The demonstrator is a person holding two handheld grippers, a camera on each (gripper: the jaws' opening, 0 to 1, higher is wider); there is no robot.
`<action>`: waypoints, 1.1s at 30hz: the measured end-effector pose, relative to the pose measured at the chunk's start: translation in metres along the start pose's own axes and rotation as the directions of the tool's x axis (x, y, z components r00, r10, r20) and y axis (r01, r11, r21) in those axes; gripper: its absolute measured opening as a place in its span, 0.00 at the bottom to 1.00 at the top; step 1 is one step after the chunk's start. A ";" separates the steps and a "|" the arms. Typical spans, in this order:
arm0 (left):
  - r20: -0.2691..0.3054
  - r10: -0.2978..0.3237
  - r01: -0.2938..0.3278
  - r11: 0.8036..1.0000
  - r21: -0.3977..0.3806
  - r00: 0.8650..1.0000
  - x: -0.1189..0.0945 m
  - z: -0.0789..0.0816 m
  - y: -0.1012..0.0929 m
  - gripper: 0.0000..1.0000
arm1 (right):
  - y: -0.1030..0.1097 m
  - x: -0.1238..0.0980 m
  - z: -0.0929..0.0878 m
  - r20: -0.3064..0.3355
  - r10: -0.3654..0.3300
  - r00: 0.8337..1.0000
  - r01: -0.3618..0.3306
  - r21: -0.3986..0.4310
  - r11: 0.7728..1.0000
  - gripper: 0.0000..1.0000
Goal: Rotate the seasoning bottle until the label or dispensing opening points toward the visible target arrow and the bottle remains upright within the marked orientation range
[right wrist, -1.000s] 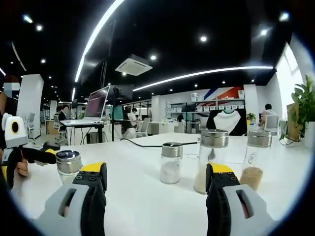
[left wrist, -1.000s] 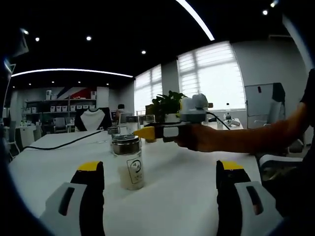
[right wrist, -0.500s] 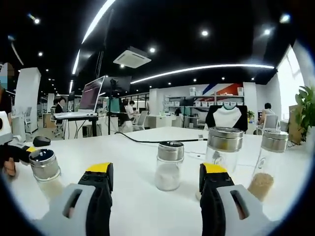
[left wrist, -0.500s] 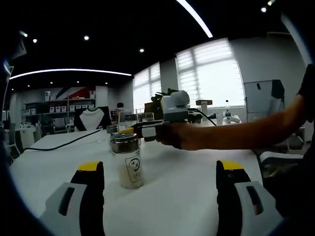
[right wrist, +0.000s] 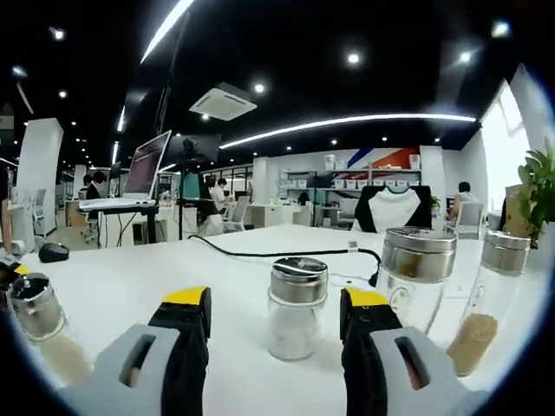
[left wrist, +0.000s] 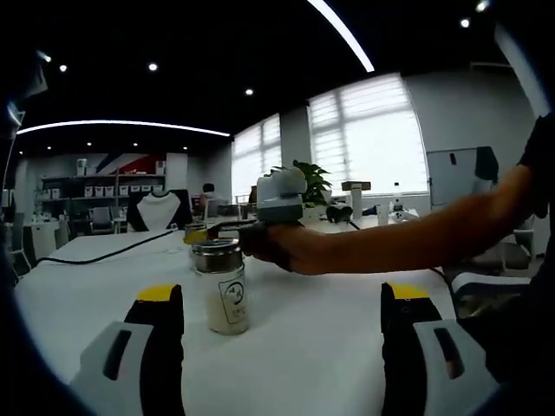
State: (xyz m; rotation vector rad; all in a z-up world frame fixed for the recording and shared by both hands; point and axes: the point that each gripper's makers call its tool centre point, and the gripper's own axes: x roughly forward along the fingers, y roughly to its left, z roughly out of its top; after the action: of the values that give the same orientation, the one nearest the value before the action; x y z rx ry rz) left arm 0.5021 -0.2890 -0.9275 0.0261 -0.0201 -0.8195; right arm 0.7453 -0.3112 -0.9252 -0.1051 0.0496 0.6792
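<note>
I held the right gripper with jaws spread around a small steel-capped glass salt bottle at frame centre; left gripper spread wide too.

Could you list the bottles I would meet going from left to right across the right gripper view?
Bottle at the left edge → short bottle of white powder, between the right gripper's open jaws → taller bottle → bottle of brown grains.

Both grippers, left gripper and right gripper, have jaws spread apart.
</note>
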 end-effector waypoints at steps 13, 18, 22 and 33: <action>-0.047 0.001 0.002 0.998 0.055 0.999 0.003 -0.008 -0.003 1.00 | -0.014 0.020 0.001 0.024 -0.079 0.997 0.079 0.011 0.997 0.39; -0.041 0.001 0.001 0.999 0.051 0.999 0.002 -0.006 -0.003 1.00 | -0.021 0.023 0.004 0.039 -0.103 0.994 0.101 0.055 0.993 0.31; -0.038 0.001 0.000 0.999 0.047 0.999 0.002 -0.006 -0.002 1.00 | -0.017 0.023 0.005 0.022 -0.091 0.996 0.090 0.057 0.994 0.31; -0.022 0.024 -0.024 0.999 0.030 0.999 0.000 -0.003 0.004 1.00 | 0.006 -0.018 0.020 0.042 -0.051 0.998 0.048 0.075 0.996 0.30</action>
State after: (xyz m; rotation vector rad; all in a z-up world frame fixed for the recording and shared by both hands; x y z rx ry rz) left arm 0.5051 -0.2863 -0.9304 0.0627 -0.0111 -0.7947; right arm 0.7279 -0.3157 -0.9042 -0.0200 0.0295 0.6289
